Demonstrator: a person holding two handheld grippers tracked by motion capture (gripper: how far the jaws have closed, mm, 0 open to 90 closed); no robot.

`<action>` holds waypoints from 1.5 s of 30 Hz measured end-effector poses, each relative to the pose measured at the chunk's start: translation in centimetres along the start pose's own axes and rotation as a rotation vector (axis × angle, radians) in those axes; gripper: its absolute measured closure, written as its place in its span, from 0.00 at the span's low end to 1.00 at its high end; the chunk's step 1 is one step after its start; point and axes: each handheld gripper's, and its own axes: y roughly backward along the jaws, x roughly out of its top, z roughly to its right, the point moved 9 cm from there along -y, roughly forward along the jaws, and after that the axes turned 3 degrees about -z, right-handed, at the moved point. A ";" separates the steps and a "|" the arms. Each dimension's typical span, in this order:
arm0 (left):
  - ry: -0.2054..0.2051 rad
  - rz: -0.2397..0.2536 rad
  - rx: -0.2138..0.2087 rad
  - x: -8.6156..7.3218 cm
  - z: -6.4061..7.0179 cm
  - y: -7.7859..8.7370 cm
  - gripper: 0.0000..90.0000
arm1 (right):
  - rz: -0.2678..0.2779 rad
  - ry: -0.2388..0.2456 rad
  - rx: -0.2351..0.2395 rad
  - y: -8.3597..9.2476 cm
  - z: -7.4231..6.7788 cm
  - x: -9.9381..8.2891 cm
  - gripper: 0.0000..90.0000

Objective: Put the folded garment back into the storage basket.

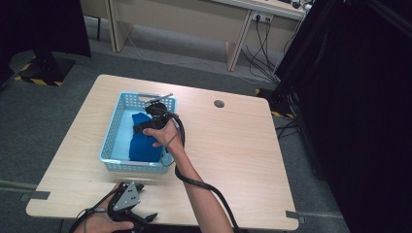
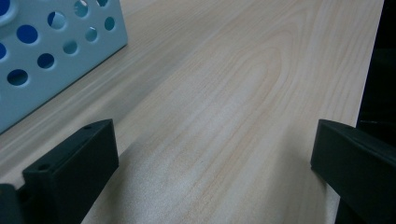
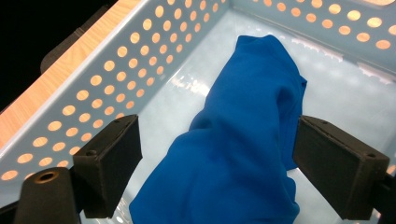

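Observation:
A crumpled blue cloth (image 1: 143,143) (image 3: 243,140) lies inside a light-blue perforated basket (image 1: 112,133) (image 3: 93,79) on the wooden table (image 1: 233,145). My right gripper (image 1: 141,127) (image 3: 217,154) hovers over the basket with its jaws open on either side of the cloth, not closed on it. My left gripper (image 1: 145,201) (image 2: 215,168) sits low at the table's near edge, open, with bare wood between its jaws. A corner of the basket (image 2: 42,60) shows at the upper left of the left gripper view.
A round cable hole (image 1: 219,103) is set in the table's far side. Desks and trailing cables (image 1: 260,53) stand on the floor beyond, and a black curtain (image 1: 359,97) hangs at the right. The table's right half is bare wood.

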 end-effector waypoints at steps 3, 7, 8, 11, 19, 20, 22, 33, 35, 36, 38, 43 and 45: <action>0.000 0.000 0.000 0.0 0.0 0.0 0.00 | 0.011 0.003 0.006 0.3 0.1 0.0 0.17; 0.001 0.001 -0.001 0.0 0.0 0.0 0.00 | 0.032 -0.004 0.008 0.8 0.2 0.1 0.17; 0.001 0.001 -0.001 0.0 0.0 0.0 0.00 | 0.036 -0.001 0.007 1.0 0.2 0.1 0.17; 0.000 0.000 -0.001 0.0 0.0 0.0 0.00 | 0.038 0.011 0.010 1.3 0.2 0.0 0.17; -0.001 -0.001 0.000 0.0 0.0 0.0 0.00 | 0.056 0.026 0.024 2.2 0.2 -0.3 0.16; 0.000 -0.001 0.000 0.0 0.0 0.0 0.00 | 0.055 0.026 0.024 2.3 0.2 -0.4 0.16; 0.000 0.000 0.000 0.0 0.0 0.0 0.00 | 0.062 0.029 0.024 2.5 0.2 -0.4 0.16; 0.001 0.000 -0.001 0.0 0.0 0.0 0.00 | 0.088 0.043 0.039 3.8 0.4 -0.9 0.16; 0.000 0.000 0.000 0.0 0.0 0.0 0.00 | 0.091 0.047 0.039 4.0 0.5 -0.9 0.16; 0.001 0.000 0.000 0.0 0.0 0.0 0.00 | 0.092 0.046 0.041 4.1 0.5 -1.0 0.16; 0.001 0.000 -0.001 0.0 0.0 0.0 0.00 | 0.092 0.047 0.048 4.4 0.5 -1.1 0.16; 0.001 0.000 0.000 0.0 0.0 0.0 0.00 | 0.103 0.054 0.049 4.9 0.5 -1.3 0.16; 0.002 0.001 -0.001 0.0 0.0 0.0 0.00 | 0.104 0.057 0.050 5.0 0.7 -1.6 0.16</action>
